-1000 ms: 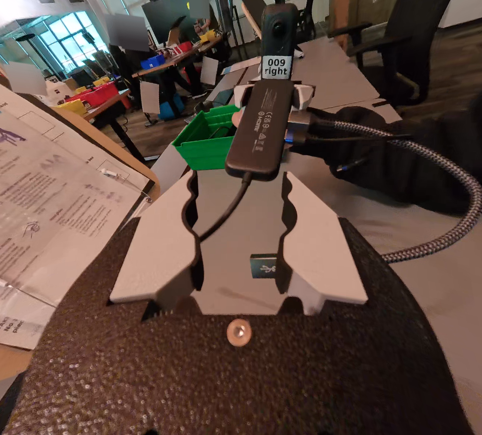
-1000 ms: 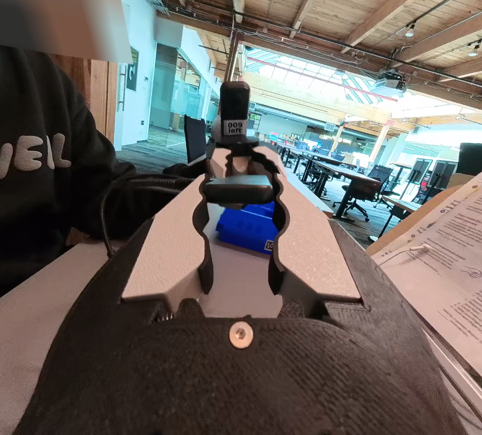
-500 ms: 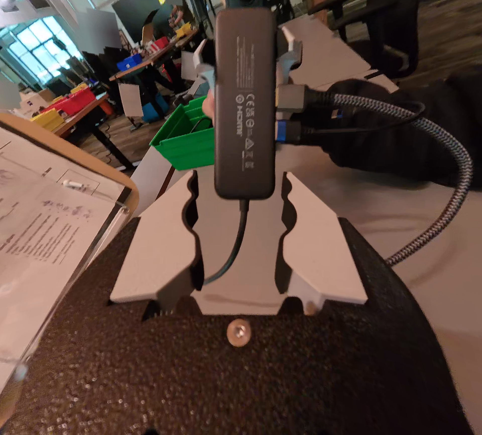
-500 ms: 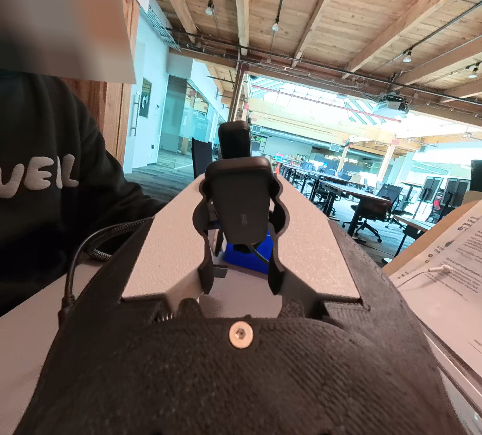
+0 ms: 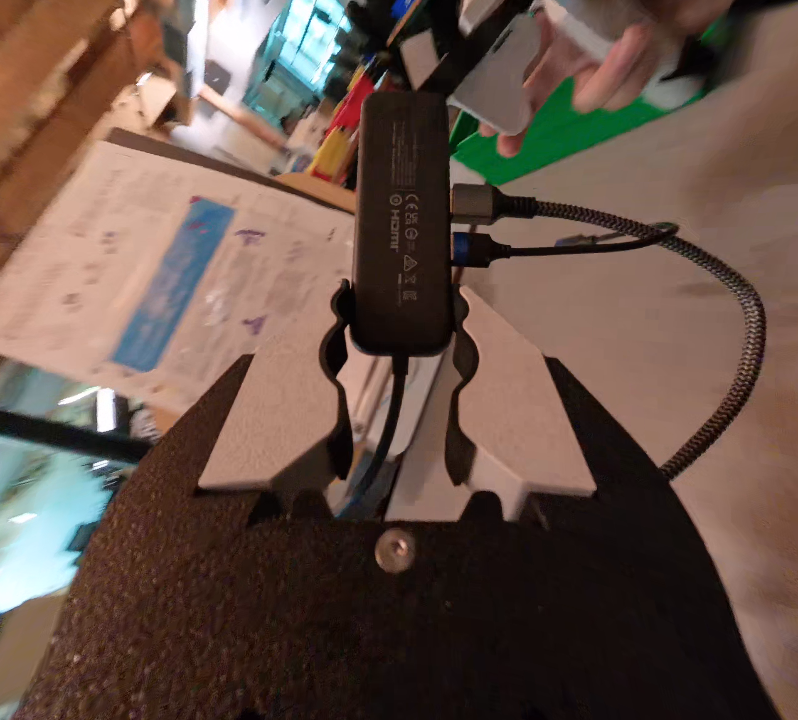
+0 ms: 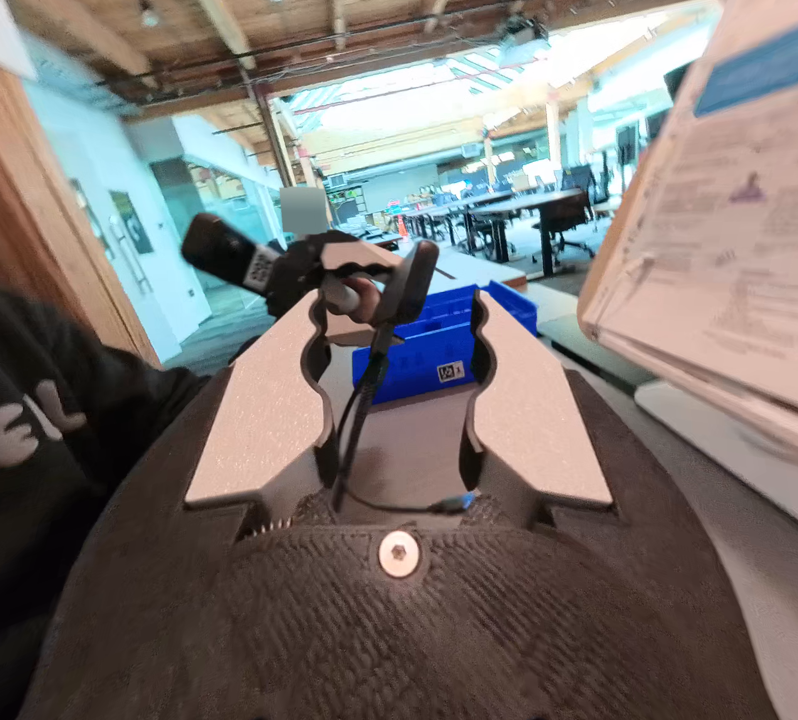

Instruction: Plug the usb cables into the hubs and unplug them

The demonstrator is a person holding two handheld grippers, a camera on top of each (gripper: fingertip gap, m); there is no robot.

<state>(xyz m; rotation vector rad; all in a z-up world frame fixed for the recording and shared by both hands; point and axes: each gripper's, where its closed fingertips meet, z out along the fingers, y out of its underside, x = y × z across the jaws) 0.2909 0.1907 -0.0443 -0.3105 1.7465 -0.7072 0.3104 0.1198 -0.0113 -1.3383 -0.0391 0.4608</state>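
Hub in left tool

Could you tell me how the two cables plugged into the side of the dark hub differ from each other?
The braided cable is thick, with a woven black-and-white sheath and a grey metal plug; the thin cable is smooth and black, with a blue-banded plug. The braided one sits farther from the left gripper and loops widely; the thin one runs nearly straight. Both enter the same side of the hub.

Left gripper fingers clamped, rolled sideways; right gripper fingers spread, unloaded.
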